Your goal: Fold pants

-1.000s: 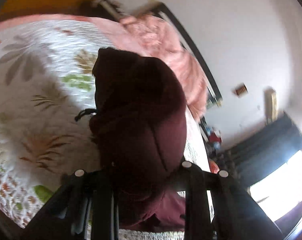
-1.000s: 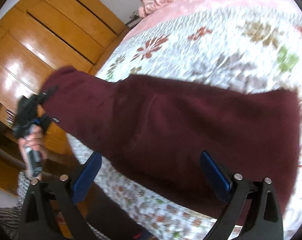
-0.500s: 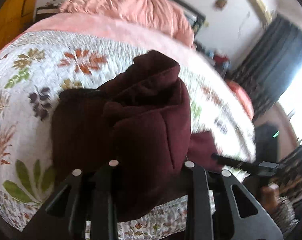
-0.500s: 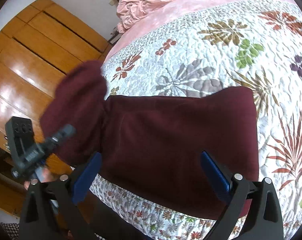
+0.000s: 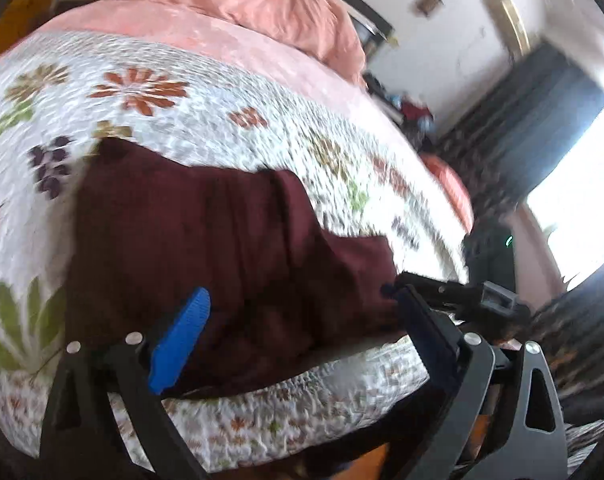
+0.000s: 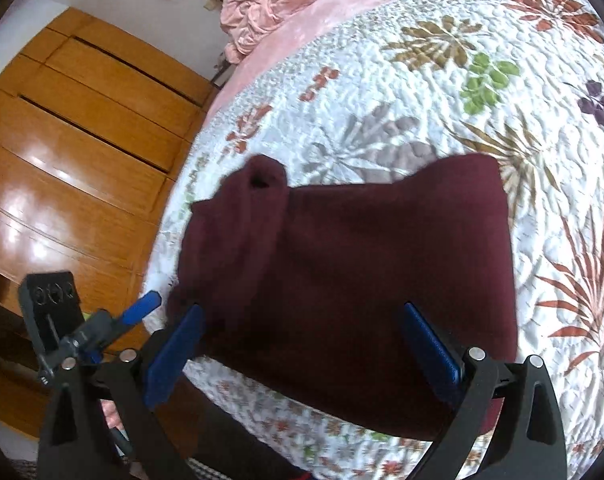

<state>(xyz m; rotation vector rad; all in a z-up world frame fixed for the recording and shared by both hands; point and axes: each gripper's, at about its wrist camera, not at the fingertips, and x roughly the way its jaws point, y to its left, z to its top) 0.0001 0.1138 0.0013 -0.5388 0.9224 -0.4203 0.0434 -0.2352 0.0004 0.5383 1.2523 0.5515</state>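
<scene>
Now the pants (image 6: 361, 280) are lying on the bed (image 6: 441, 100), near its near edge, folded into a thick maroon block; a bunched flap is sitting on top at the left end in the right wrist view. The left hand-held gripper (image 5: 298, 332) is standing spread wide, its jaws having just been opening, with nothing pressed between them; the pants are lying beyond and below the blue pads (image 5: 178, 340). The right hand-held gripper (image 6: 302, 344) is also standing spread, hovering over the near edge of the pants and gripping nothing.

The fabric is looking soft, fleecy and matte, probably light and floppy, so it is likely sagging wherever it is not supported. Best hold is probably a pinch through all layers at a folded edge or corner, not the loose flap. The quilt (image 5: 238, 116) under it is puckered, white with floral print, likely giving some friction. A pink duvet (image 5: 262, 4) is lying crumpled at the far end. The left view is blurred.
</scene>
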